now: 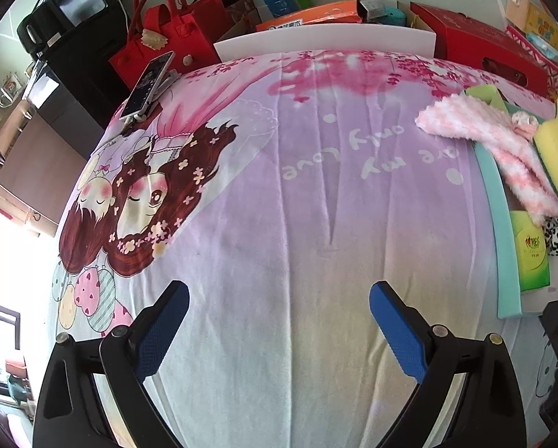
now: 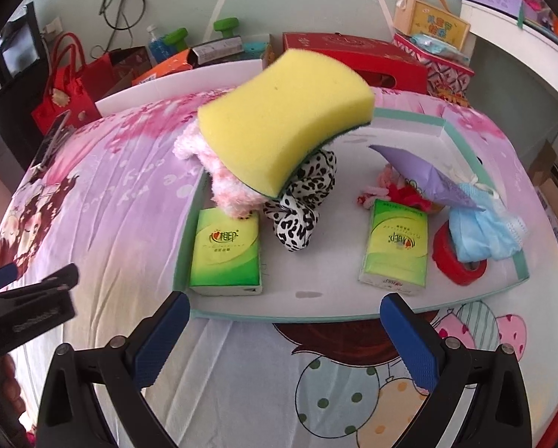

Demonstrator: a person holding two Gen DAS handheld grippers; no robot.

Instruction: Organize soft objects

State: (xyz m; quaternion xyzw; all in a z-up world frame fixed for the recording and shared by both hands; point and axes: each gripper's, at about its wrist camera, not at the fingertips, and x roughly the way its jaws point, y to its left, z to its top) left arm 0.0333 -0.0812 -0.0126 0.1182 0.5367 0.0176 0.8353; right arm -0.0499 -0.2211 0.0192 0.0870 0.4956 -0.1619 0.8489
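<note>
Your landmark is the shallow tray point(image 2: 465, 142) with the teal rim, lying on the cartoon-printed bedsheet point(image 1: 279, 224). Your right gripper point(image 2: 284, 339) hovers just in front of the tray's near edge, its blue-padded jaws spread wide with nothing between them. Your left gripper point(image 1: 279, 330) sits over bare sheet, well to the left of the tray, jaws equally wide apart and empty; from the right wrist camera you see it only as a dark shape at the left edge. Inside the tray, toward its back-left corner, a yellow sponge point(image 2: 286, 123) with a green scouring layer lies tilted on top of a pile: under it a fluffy pink-and-white sock point(image 2: 230, 186) that hangs over the tray's left rim onto the sheet, and a black-and-white leopard-print cloth point(image 2: 301, 209) bunched just beside it. A green tissue pack point(image 2: 224, 252) lies in the tray's near-left corner, touching the sock's end. A second green tissue pack point(image 2: 394, 246) lies right of the tray's centre. Behind that second pack is a lavender pouch point(image 2: 424, 175), resting over a red-and-pink knitted piece point(image 2: 405, 190). At the tray's right side, a crumpled blue face mask point(image 2: 480, 231) lies partly on a red tape roll point(image 2: 461, 265).
</note>
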